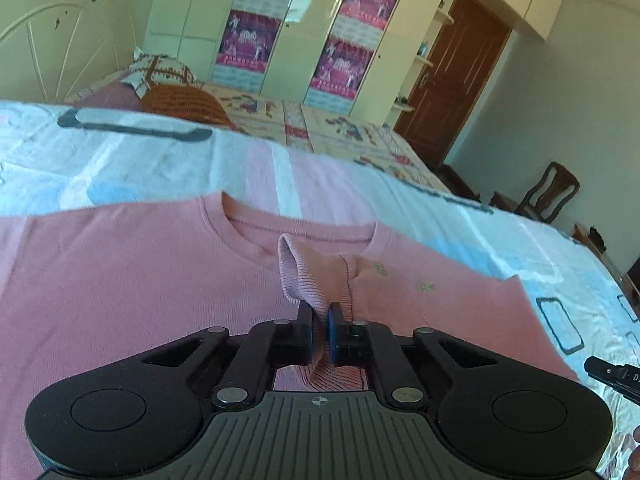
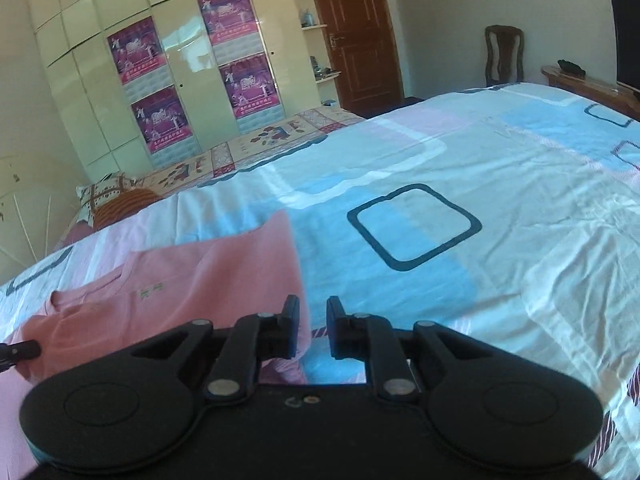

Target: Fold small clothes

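A small pink shirt (image 1: 132, 276) lies flat on the bed sheet (image 1: 168, 168), collar away from me. My left gripper (image 1: 319, 312) is shut on the shirt's ribbed cuff (image 1: 298, 276), holding it folded over the shirt's chest, below the collar. In the right wrist view the same shirt (image 2: 192, 280) lies at the lower left. My right gripper (image 2: 313, 306) is open and empty, low over the shirt's right edge and the sheet (image 2: 500, 184). The tip of the right gripper also shows at the right edge of the left wrist view (image 1: 612, 374).
The bed has a white, blue and pink patterned sheet. A pillow (image 1: 160, 72) and an orange cloth (image 1: 180, 100) lie near the headboard (image 1: 52, 40). A wardrobe (image 2: 168, 72), a brown door (image 2: 356, 28) and a wooden chair (image 2: 504, 54) stand beyond the bed.
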### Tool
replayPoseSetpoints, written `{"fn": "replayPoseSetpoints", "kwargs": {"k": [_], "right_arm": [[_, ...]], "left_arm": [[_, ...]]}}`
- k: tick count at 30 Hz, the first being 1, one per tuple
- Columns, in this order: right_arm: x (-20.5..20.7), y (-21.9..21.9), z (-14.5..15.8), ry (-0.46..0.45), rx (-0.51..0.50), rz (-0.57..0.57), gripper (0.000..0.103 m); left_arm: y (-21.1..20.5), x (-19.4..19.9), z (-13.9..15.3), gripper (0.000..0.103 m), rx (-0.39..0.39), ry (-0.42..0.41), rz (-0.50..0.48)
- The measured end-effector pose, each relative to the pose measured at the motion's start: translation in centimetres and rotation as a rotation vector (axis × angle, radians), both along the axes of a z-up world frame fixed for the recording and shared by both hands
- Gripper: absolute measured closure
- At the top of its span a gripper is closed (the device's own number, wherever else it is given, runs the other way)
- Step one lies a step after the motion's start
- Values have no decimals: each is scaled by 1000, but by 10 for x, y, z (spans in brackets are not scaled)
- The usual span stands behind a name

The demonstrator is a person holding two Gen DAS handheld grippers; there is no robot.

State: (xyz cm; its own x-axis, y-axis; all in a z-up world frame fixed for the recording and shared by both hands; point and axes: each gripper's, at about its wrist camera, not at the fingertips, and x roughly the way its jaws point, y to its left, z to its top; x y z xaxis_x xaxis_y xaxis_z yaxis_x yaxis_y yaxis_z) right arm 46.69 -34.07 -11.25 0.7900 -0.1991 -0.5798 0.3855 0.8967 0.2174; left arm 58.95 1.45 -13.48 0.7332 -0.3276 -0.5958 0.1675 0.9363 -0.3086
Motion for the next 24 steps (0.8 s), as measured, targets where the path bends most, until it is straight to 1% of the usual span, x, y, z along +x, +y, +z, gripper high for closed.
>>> {"fn": "replayPoseSetpoints", "kwargs": {"k": [2, 3, 6, 9, 11, 13, 15, 17, 18, 19, 20, 21, 23, 24], "right_arm": [[5, -3, 0, -5, 16, 5, 88], [7, -3, 1, -4, 19, 18, 87], [15, 2, -4, 14, 25, 60, 87], [20, 9, -8, 29, 37, 95, 87], [23, 16, -11, 42, 38, 139, 87], [31, 23, -19, 92, 18, 178, 89], [38, 30, -33, 188, -22, 196, 94], [39, 34, -33, 191, -48, 210, 93], [40, 35, -31, 184, -59, 218, 91], [41, 35, -29, 168, -61, 226, 87], [43, 34, -27, 156, -63, 231, 87], [48, 33, -27, 149, -63, 236, 87], [61, 33, -27, 131, -45, 262, 86], [71, 35, -27, 121, -37, 287, 86]], "left_arm": [[16, -6, 7, 97, 46, -35, 21], [26, -4, 3, 97, 62, -26, 32], [40, 1, -13, 97, 67, 36, 48], [39, 0, -20, 96, 72, 41, 47], [37, 1, -25, 96, 79, 46, 47], [37, 1, -35, 97, 84, 63, 52], [39, 2, -43, 96, 86, 82, 56], [42, 2, -47, 95, 79, 88, 53], [43, 2, -47, 78, 84, 84, 51], [43, 3, -46, 66, 108, 74, 61], [41, 5, -44, 42, 137, 54, 74], [41, 8, -43, 37, 148, 37, 72], [41, 19, -44, 38, 132, 43, 53], [40, 26, -46, 48, 121, 57, 54]]}}
